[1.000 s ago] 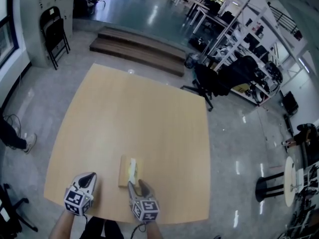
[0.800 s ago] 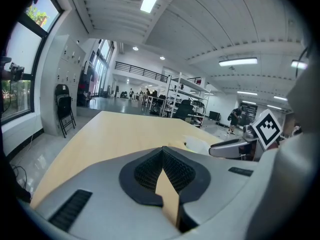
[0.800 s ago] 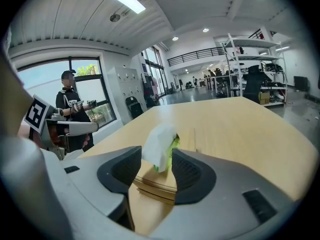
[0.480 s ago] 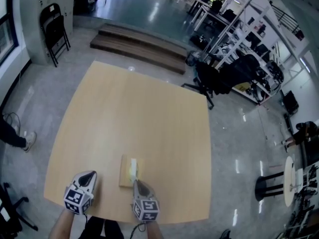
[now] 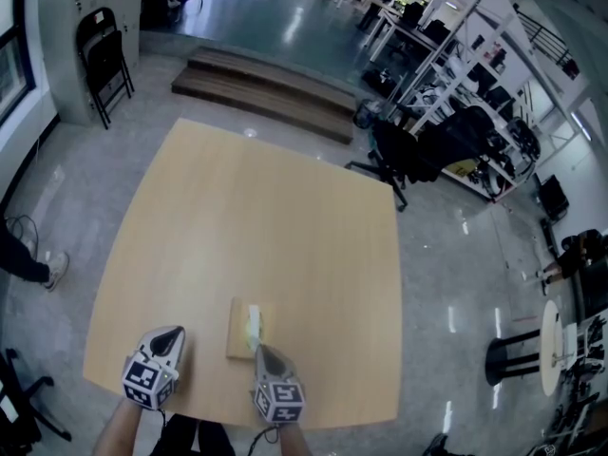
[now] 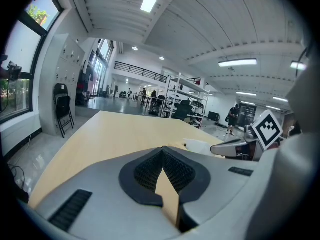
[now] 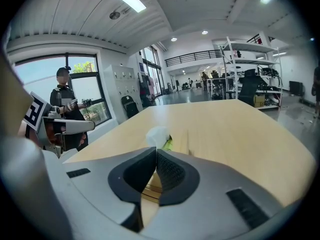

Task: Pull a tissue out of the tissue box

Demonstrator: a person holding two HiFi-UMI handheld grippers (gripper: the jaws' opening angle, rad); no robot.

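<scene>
Since a second ago, closing of the jaws on the right hand-held gripper point(image 5: 258, 350): wide apart then, flanking the near end of the tissue point(image 5: 252, 323); just now drawn in, pads pressed flat together. Seen along that gripper in its own view, tips meeting right at the foot of the white tuft, pinching its near edge, crumpled top standing free above them. Otherwise no change: same spots for both hands and for the tissue box point(image 5: 239, 329).

Lying flat on the pale wooden surface point(image 5: 256, 207), close to the person's edge: tissue box, light wood in colour, long side pointing away from the person. Poking up out of its top, tissue, lower part still inside the box, with a yellow-green edge point(image 7: 168, 144) showing just beside it.

To the left of the box and apart from it, left hand-held gripper point(image 5: 174, 334), angled down over the surface near the same edge. Shut too, dark ribbed pads meeting at the tips, nothing between them, only bare surface visible in the wedge behind.

At the rear of each gripper, marker cubes point(image 5: 278, 402); below them, forearms point(image 5: 119, 435) at the bottom of the head view.

Beyond the surface: shiny grey floor point(image 5: 446, 283), low wooden step point(image 5: 256, 88), black folding chairs point(image 5: 103, 60) by the wall at far left.
</scene>
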